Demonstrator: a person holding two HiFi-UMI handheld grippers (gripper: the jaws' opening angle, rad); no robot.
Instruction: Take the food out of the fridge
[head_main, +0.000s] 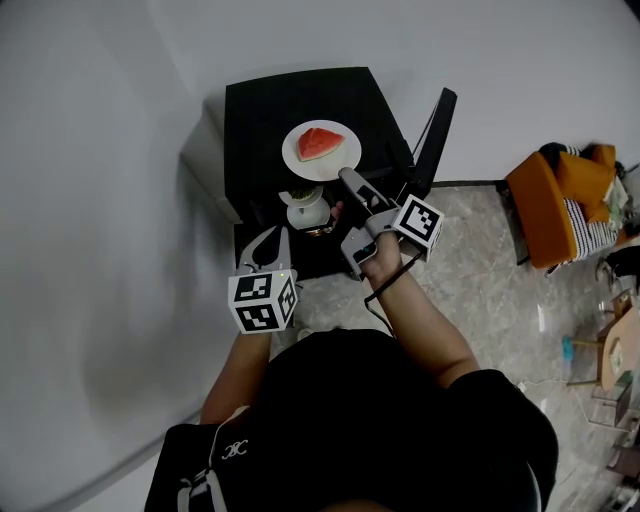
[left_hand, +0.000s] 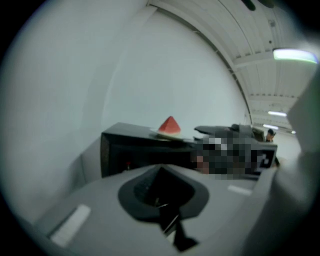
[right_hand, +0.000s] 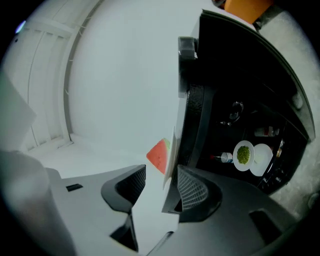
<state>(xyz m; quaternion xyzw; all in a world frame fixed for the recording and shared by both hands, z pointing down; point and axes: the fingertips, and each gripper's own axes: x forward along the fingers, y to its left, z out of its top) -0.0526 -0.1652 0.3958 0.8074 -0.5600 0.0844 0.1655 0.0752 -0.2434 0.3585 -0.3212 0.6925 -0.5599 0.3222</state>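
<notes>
- The right gripper (head_main: 352, 215) reaches up from the frame's centre to the front edge of the fridge (head_main: 255, 110) top. The forearm is stretched out, and the gripper is rolled so that one jaw lies above the rim of the plate (head_main: 297, 160) and one below it.
- Its jaws stand wide. In the right gripper view (right_hand: 161, 175) the plate (right_hand: 170, 160) rim runs between them, closer to one pad and not pinched.
- The left gripper (head_main: 265, 245) hangs lower left of it, in front of the fridge opening, tilted slightly down. Its jaws are together on nothing (left_hand: 162, 187).
- The fridge backs onto a pale wall. Its door (head_main: 435, 140) stands swung open at the right, with bare floor (head_main: 480, 280) beyond.
- The plate sits toward the top's front edge, with bare black top behind and to the left.
- A dish of green food (right_hand: 243, 155) sits inside the fridge.
- The watermelon slice (head_main: 320, 143) stands on the plate, rind down and point up.
</notes>
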